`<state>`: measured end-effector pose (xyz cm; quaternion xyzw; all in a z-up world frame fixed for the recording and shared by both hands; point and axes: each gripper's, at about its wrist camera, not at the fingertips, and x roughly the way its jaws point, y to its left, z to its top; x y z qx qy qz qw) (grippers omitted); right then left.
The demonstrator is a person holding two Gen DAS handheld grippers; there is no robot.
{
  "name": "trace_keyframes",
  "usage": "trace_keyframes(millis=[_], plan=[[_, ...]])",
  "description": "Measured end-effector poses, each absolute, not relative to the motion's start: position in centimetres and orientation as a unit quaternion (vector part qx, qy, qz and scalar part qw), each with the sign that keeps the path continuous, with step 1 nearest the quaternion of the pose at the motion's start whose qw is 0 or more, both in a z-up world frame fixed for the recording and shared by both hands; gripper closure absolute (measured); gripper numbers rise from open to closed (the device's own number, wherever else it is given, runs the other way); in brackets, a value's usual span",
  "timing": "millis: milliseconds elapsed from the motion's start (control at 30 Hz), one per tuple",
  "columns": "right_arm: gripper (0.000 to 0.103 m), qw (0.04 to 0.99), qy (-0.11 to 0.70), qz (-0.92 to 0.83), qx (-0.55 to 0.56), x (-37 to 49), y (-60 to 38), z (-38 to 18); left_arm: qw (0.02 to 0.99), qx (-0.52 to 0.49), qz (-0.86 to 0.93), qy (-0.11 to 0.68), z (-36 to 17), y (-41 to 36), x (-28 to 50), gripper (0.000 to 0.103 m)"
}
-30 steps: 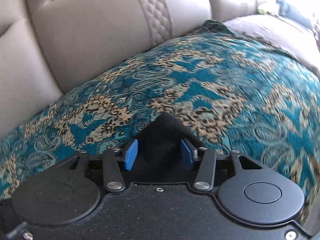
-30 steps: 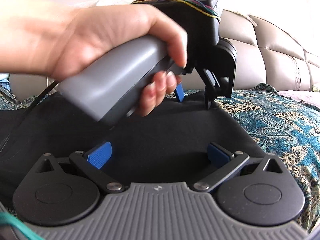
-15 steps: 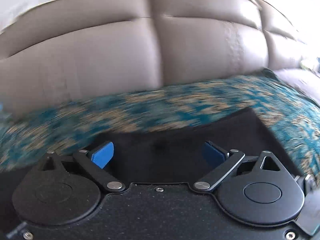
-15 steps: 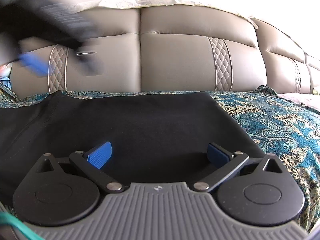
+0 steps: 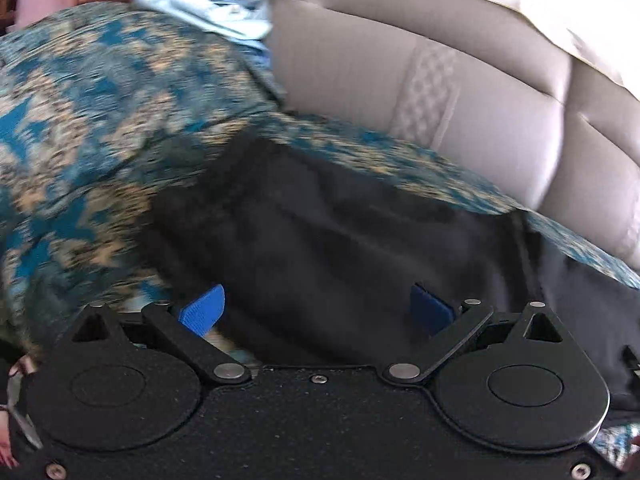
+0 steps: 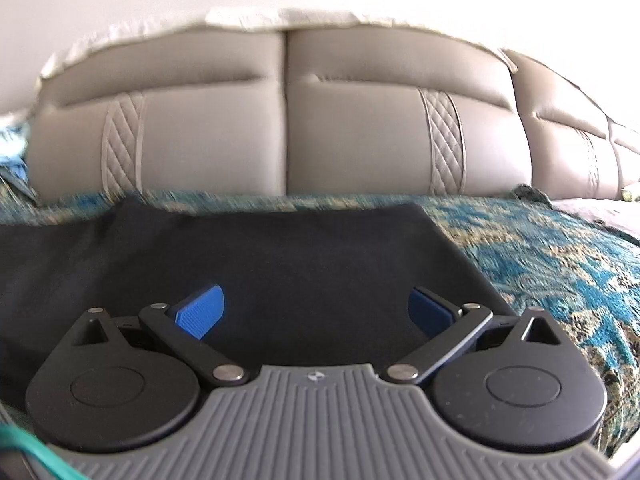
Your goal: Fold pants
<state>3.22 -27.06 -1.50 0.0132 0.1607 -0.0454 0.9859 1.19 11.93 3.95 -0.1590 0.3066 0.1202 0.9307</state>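
The black pants (image 6: 280, 256) lie flat on a teal patterned sofa cover (image 6: 560, 248). In the left wrist view the pants (image 5: 340, 240) stretch to the right, with their left end just ahead of my fingers. My left gripper (image 5: 318, 312) is open and empty, low over that end of the pants. My right gripper (image 6: 316, 312) is open and empty, just above the right part of the pants, whose right edge runs close by its right finger. Neither gripper shows in the other's view.
The beige leather sofa backrest (image 6: 288, 132) rises right behind the pants. Light blue cloth (image 5: 224, 12) lies at the far left end of the sofa. The patterned cover (image 5: 80, 120) bulges up left of the pants.
My left gripper opened, left the far right corner of the pants and swung over to their left end. The right gripper stayed open and almost still.
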Motion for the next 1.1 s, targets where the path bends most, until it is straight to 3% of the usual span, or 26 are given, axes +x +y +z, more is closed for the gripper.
trace_keyframes(millis=[533, 633, 1100], plan=[[0.000, 0.985, 0.150, 0.071, -0.039, 2.1, -18.1, -2.0, 0.934, -0.173, 0.149, 0.275, 2.2, 14.4, -0.1, 0.003], [0.000, 0.982, 0.176, 0.069, -0.024, 2.8, -17.5, -2.8, 0.932, -0.178, 0.154, 0.276, 1.6, 14.6, 0.1, 0.003], [0.000, 0.985, 0.158, 0.064, -0.035, 2.4, -17.2, -3.3, 0.932, -0.155, 0.160, 0.286, 0.5, 14.3, 1.4, 0.000]])
